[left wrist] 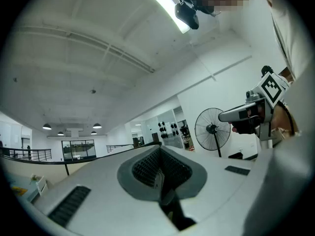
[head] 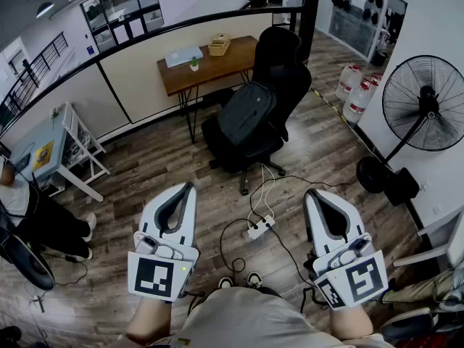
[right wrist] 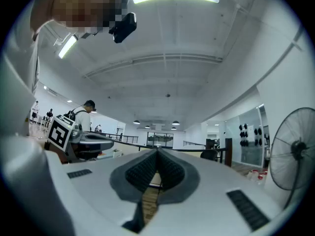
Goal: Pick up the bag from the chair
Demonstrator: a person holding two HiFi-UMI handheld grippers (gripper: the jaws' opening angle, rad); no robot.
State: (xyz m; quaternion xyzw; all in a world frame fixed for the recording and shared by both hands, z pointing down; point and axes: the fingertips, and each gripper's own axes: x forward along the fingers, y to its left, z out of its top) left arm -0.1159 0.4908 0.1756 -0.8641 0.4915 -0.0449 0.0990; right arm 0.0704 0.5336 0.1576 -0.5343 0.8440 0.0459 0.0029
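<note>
A black backpack [head: 247,112] leans upright against the back of a black office chair [head: 279,67] in the middle of the head view. Both grippers are held low and near me, well short of the chair. My left gripper [head: 186,188] has its jaws shut with nothing between them, and so does my right gripper [head: 313,193]. In the left gripper view the shut gripper [left wrist: 158,154] points up toward the ceiling and the right gripper [left wrist: 239,113] shows at the side. The right gripper view shows its shut gripper [right wrist: 157,154] with the chair's top [right wrist: 209,154] just beyond.
A white power strip [head: 260,228] with cables lies on the wood floor between me and the chair. A wooden desk [head: 206,64] stands behind the chair. A black standing fan [head: 423,104] is at the right, water jugs [head: 351,85] near it. A person [head: 29,209] is at the left.
</note>
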